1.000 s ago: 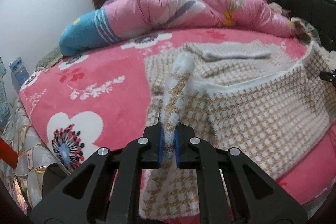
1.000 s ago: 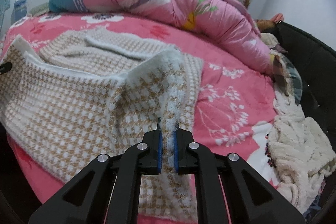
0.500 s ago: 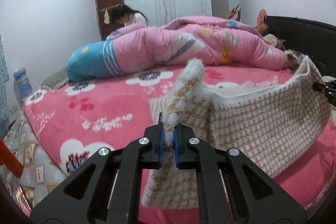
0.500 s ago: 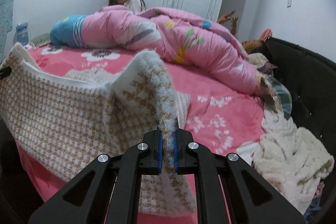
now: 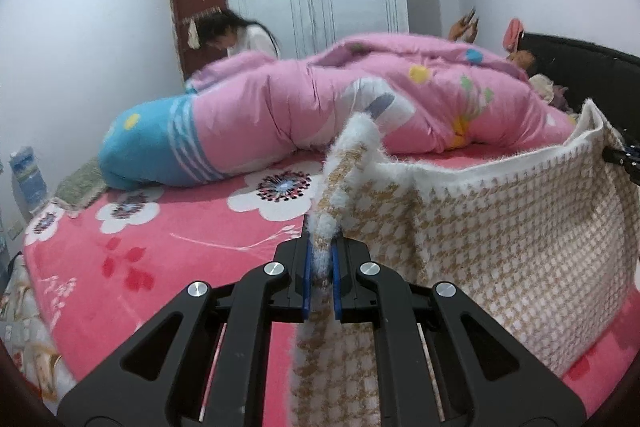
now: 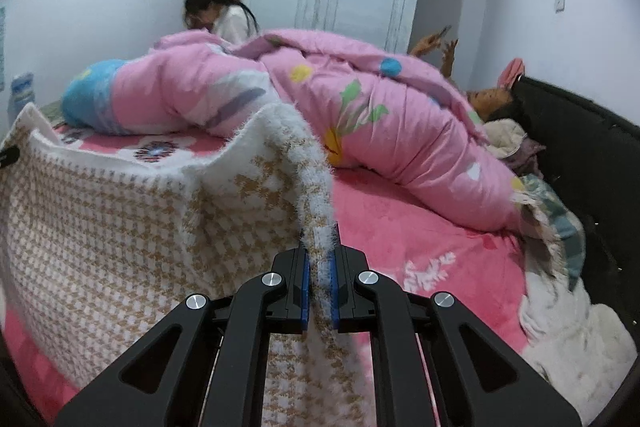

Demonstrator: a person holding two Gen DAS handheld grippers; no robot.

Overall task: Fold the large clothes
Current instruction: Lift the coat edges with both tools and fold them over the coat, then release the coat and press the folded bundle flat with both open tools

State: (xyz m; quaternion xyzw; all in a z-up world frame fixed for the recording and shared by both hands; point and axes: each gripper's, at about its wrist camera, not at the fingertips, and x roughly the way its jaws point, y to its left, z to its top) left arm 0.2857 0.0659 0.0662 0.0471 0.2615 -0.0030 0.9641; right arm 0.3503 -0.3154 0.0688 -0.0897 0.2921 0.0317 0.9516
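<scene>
A fuzzy white-and-tan houndstooth sweater (image 5: 500, 235) hangs stretched between my two grippers above the pink floral bed (image 5: 160, 247). My left gripper (image 5: 320, 267) is shut on one edge of the sweater, with fabric bunched upward between its blue pads. My right gripper (image 6: 320, 275) is shut on the opposite edge of the same sweater (image 6: 120, 227). The right gripper's tip (image 5: 624, 159) shows at the far right of the left wrist view, and the left gripper's tip (image 6: 8, 157) at the far left of the right wrist view. The sweater's lower part drapes down out of sight.
A rolled pink and blue quilt (image 5: 320, 115) lies across the back of the bed. A person (image 6: 224, 19) sits behind it; another lies by the black headboard (image 6: 580, 155). A cream fleece blanket (image 6: 572, 339) is heaped at the bed's right edge.
Both grippers have lifted the sweater off the bed and pulled it toward me. It lay partly flat on the bed a second ago and now hangs upright between them.
</scene>
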